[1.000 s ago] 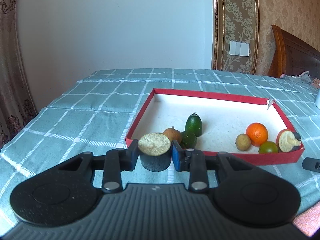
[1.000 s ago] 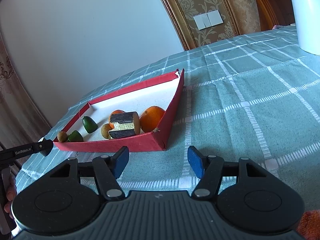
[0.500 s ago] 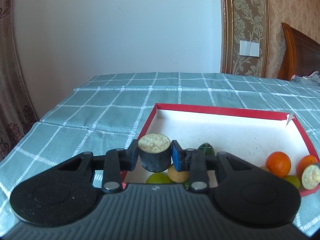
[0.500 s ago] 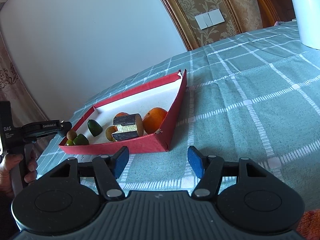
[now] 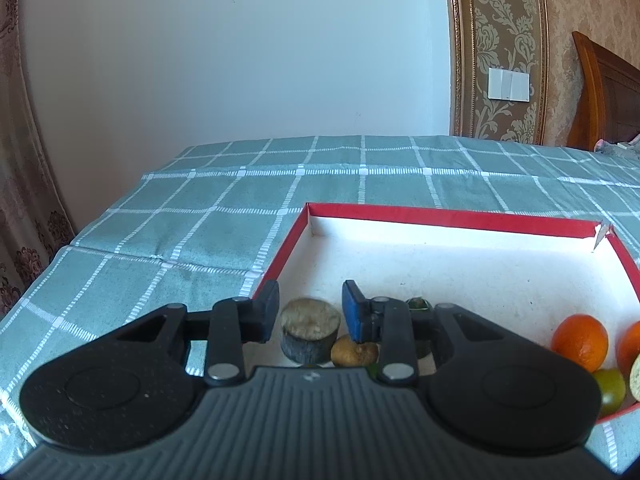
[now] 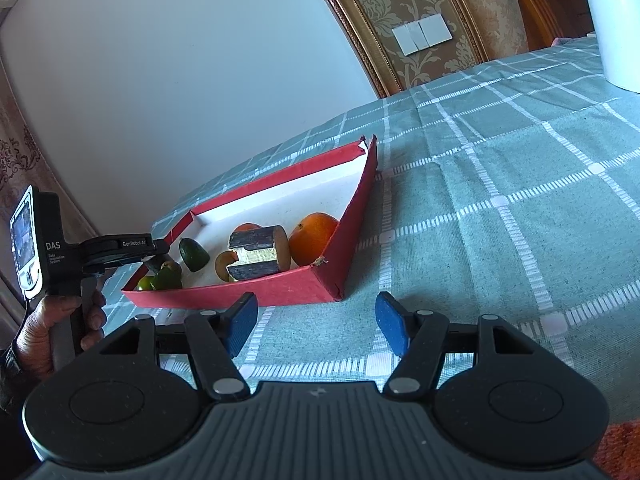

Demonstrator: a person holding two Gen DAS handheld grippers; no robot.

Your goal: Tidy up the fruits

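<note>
A red box with a white inside lies on the checked tablecloth. My left gripper hangs over its near left corner with its jaws opening. A short dark cylinder with a pale, grainy top stands between them, and gaps show on both sides of it. Beside it lie a brown round fruit and a dark green fruit. An orange and a green fruit sit at the right. My right gripper is open over the cloth in front of the box, with nothing between its fingers.
In the right wrist view a bigger dark cylinder lies on its side by an orange. A hand holds the left gripper's handle. A white object stands at the far right. The green checked cloth spreads right of the box.
My left gripper moved forward over the box's near corner. Its jaws parted and the small cylinder, gripped before, now sits lower and free between them. The right gripper has not moved.
</note>
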